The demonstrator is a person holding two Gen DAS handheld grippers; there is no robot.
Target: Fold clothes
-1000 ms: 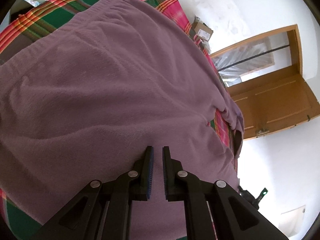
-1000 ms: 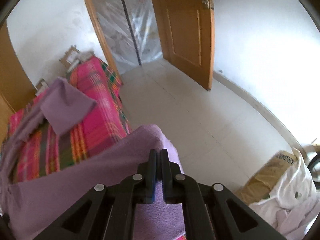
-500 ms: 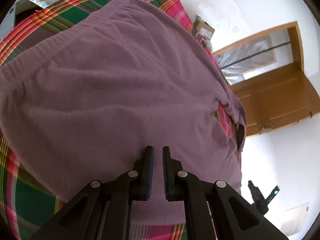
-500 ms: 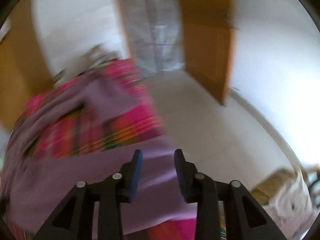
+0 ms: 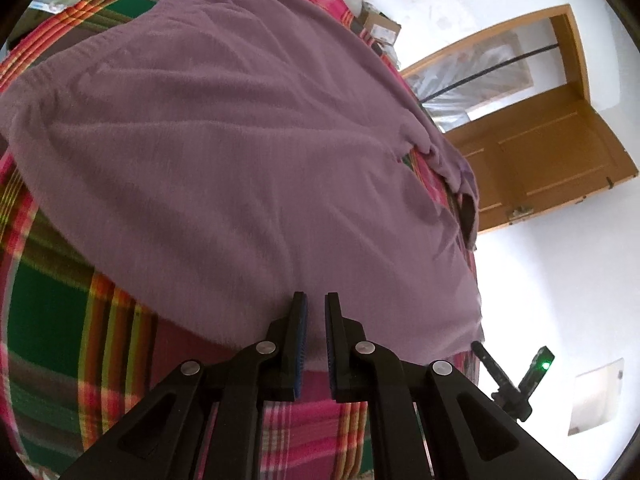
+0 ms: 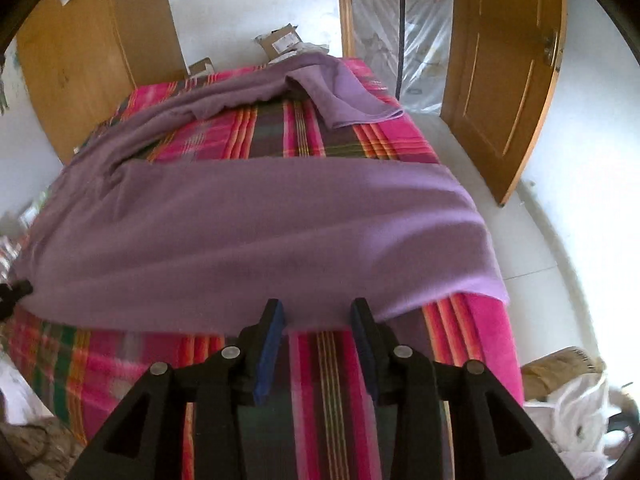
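Across the plaid bed (image 6: 332,380), the purple garment (image 6: 248,232) lies spread, one leg near, the other (image 6: 340,96) toward the far edge. Right tongs (image 6: 318,316), pinching the cloth a second ago, are now spread and clear of its near hem: cloth released, that placement looks done. Left tongs (image 5: 314,304) remain nearly pressed together, narrow gap, gripping nothing, at the hem. Open door (image 6: 504,68), boxes (image 6: 280,40), floor clutter nearby; nothing blocks.
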